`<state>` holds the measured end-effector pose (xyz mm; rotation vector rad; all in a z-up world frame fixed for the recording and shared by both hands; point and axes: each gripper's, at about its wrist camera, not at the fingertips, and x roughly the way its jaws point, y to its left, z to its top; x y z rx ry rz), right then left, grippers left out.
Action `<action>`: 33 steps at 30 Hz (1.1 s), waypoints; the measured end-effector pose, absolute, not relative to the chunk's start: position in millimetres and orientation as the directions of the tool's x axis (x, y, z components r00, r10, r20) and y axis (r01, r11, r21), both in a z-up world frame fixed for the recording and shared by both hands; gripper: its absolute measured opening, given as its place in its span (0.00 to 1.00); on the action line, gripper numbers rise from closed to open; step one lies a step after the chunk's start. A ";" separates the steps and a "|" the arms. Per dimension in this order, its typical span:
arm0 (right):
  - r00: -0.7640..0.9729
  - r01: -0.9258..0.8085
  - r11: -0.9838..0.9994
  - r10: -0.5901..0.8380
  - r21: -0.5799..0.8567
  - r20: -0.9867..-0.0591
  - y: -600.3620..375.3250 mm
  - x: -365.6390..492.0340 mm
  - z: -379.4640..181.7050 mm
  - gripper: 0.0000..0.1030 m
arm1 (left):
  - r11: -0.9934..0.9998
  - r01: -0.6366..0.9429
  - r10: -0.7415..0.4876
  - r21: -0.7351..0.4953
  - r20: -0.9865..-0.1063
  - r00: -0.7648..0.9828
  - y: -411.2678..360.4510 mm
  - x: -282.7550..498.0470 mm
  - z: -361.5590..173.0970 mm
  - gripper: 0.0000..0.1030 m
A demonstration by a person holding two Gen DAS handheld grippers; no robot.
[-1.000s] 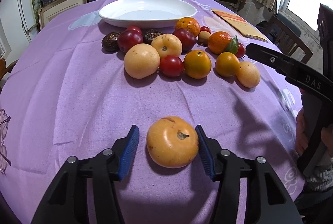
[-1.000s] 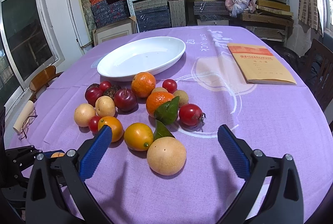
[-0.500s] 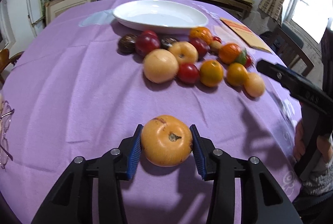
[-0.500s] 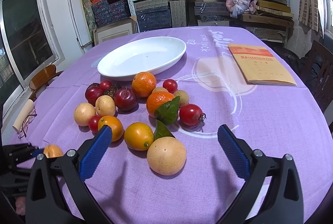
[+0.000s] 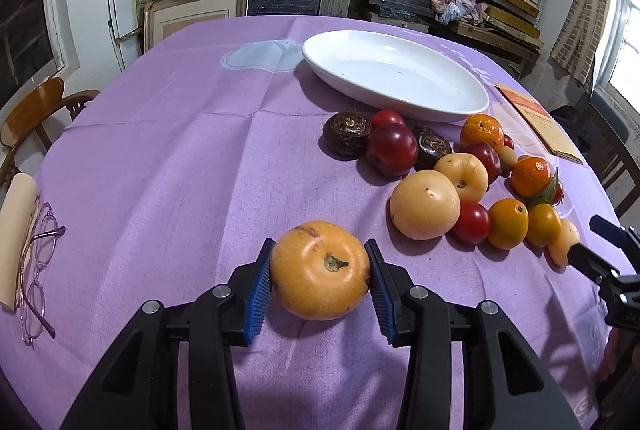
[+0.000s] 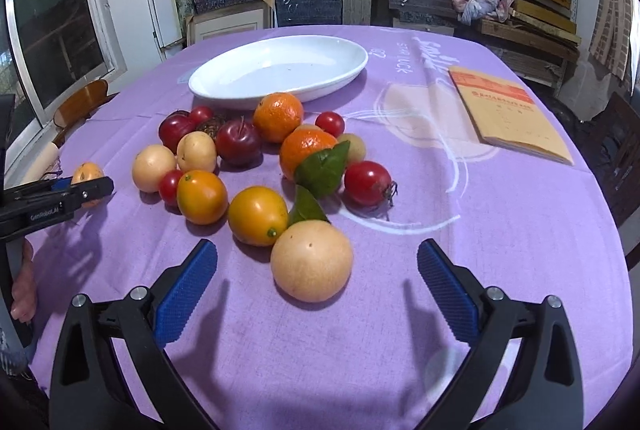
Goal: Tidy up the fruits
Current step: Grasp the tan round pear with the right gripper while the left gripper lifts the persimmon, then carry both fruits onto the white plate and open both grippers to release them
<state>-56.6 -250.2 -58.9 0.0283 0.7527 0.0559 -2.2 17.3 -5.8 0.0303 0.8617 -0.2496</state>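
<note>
The orange-yellow fruit [image 5: 320,270] is sitting clamped between the left gripper [image 5: 319,286] pads, seemingly being carried toward the empty white oval dish [image 5: 460,106] at one o'clock, while the right gripper [image 6: 316,294], jaws wide but closing, is straddling, untouched, a pale round fruit [image 6: 312,261].
</note>
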 end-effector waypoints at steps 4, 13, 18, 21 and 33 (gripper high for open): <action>0.682 -0.061 0.997 0.073 0.042 -0.728 -248.9 -48.0 -68.7 0.55 | 0.967 0.238 -0.222 -0.089 -0.751 0.622 18.4 -2.4 -7.5 0.44; 0.667 -0.071 0.995 0.099 0.069 -0.739 -251.5 -47.7 -70.9 0.47 | 0.966 0.235 -0.232 -0.106 -0.756 0.612 20.4 -1.6 -9.1 0.44; 0.661 -0.075 0.994 0.112 0.083 -0.742 -252.7 -48.7 -71.4 0.45 | 0.966 0.237 -0.233 -0.106 -0.757 0.611 19.8 -2.1 -9.8 0.44; 0.662 -0.076 0.993 0.120 0.093 -0.740 -254.0 -48.4 -71.5 0.45 | 0.964 0.241 -0.237 -0.108 -0.759 0.606 19.2 -1.6 -10.8 0.44; 0.705 -0.095 0.987 0.160 0.132 -0.691 -260.6 -61.6 -48.7 0.44 | 0.954 0.278 -0.262 -0.110 -0.756 0.600 13.3 -1.3 -5.8 0.44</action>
